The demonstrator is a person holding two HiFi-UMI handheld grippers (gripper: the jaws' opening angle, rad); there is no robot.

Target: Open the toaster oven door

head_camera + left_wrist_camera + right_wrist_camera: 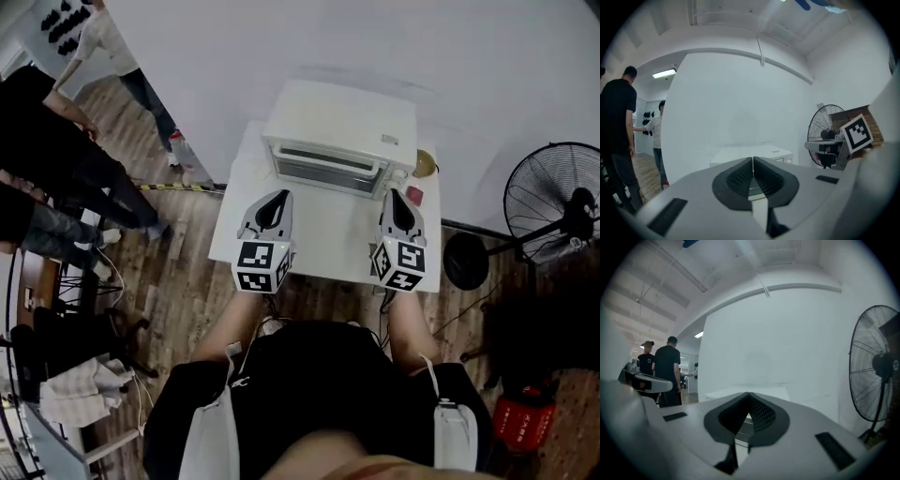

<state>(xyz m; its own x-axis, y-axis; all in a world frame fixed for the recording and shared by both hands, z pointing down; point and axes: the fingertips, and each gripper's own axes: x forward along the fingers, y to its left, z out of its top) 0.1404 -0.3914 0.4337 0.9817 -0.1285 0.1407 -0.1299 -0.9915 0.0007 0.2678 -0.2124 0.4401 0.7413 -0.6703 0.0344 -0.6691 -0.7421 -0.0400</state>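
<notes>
Left gripper [280, 195]: jaws pressed together, nothing in them. Same for the right gripper [395, 192], pinched closed and empty. Each one's own view shows the tips meeting in a neat line. So that's two grippers, both idle, and neither touches anything.

Both sit just in front of the toaster oven [339, 139], the left one off its front left corner and the right one off its front right corner, tips pointing at it. There's one oven, white, at the back of a small white table [319, 246]. The door looks closed, flat against the front. I can't really pick out the handle from the head view.

In the left gripper view the gripper's own body hides the front of the oven and only the white top [754, 153] peeks over. The right gripper view is about the same, with just a sliver of the front through the notch under the tips.

Just right of the oven are a little red thing [413, 195] and a round brownish thing [424, 165], both too small to identify.

Further right of the oven stands one floor fan [551, 202], cut off by the frame edge.

Well left of the oven are people [56, 141] standing on the wood floor. I count about three, but they're cropped.
</notes>
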